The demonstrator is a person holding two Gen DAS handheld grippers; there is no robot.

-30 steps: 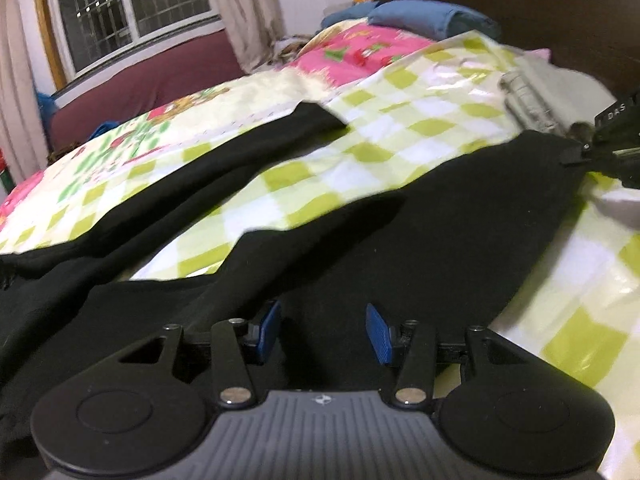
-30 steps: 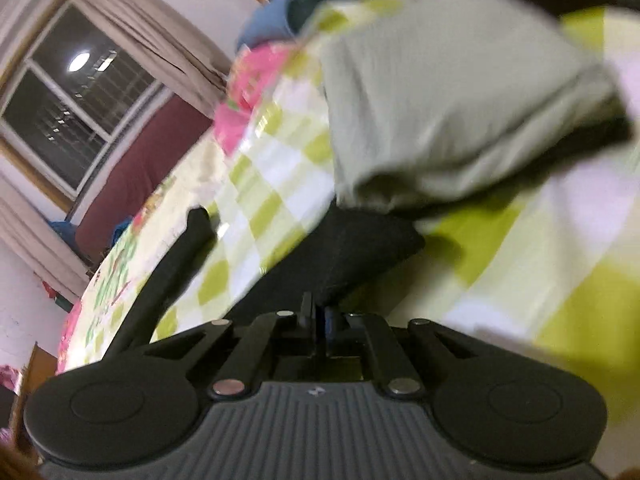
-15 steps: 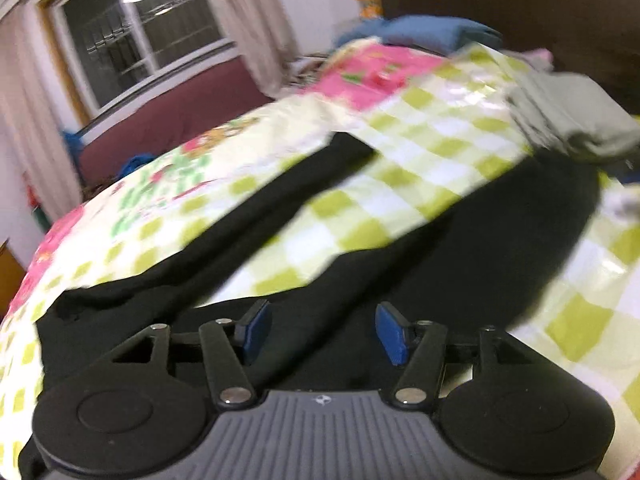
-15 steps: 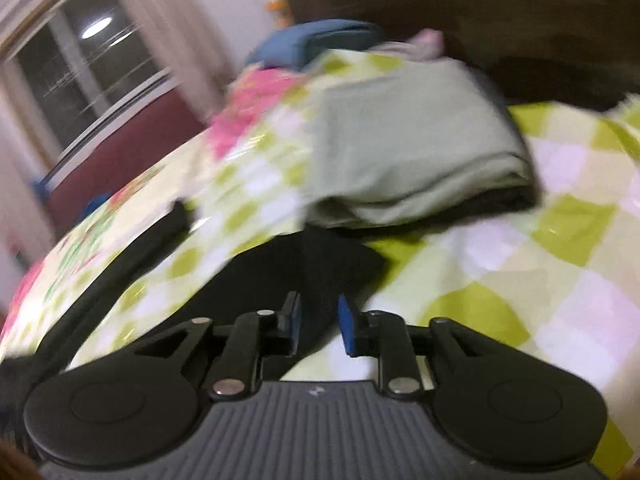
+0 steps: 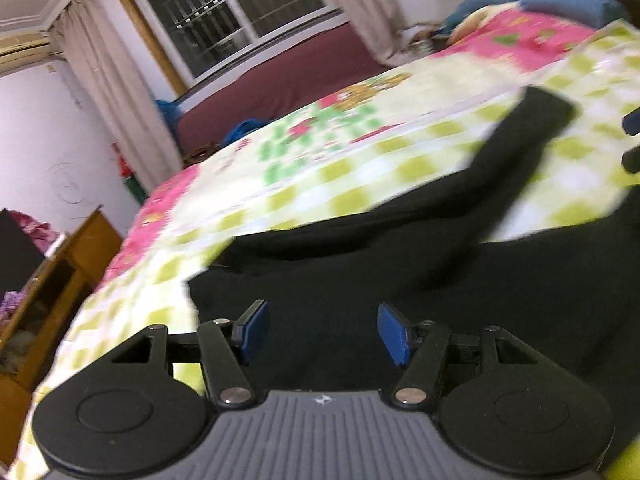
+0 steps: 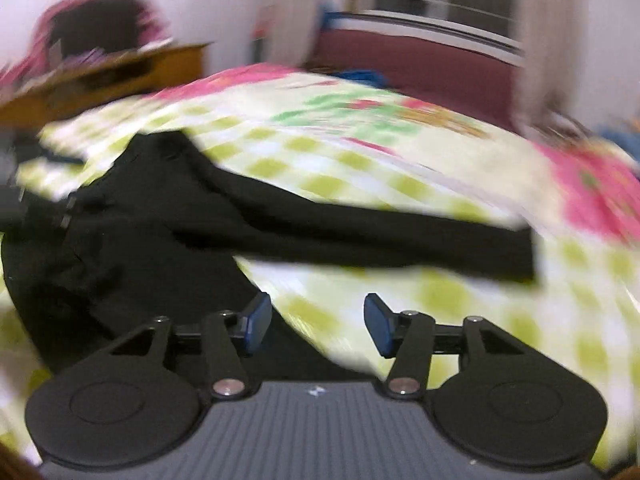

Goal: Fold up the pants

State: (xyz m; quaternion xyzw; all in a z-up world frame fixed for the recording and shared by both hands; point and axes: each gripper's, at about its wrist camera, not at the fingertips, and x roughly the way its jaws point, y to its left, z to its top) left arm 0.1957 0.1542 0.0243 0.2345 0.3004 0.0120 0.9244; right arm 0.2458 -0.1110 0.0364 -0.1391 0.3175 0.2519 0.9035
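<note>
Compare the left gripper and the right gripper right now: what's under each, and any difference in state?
The left gripper has black pants cloth filling the gap between its blue pads; the right gripper sits mostly over the checked bedsheet, with the pants only at its left finger. The left gripper's pads stand slightly wider apart than the right gripper's. Both are open, have just been opening, and grip nothing.

Black pants (image 5: pixel 440 280), green-and-white checked bedsheet (image 5: pixel 360 184), pink floral quilt (image 5: pixel 532 28), maroon couch (image 5: pixel 288 80)
</note>
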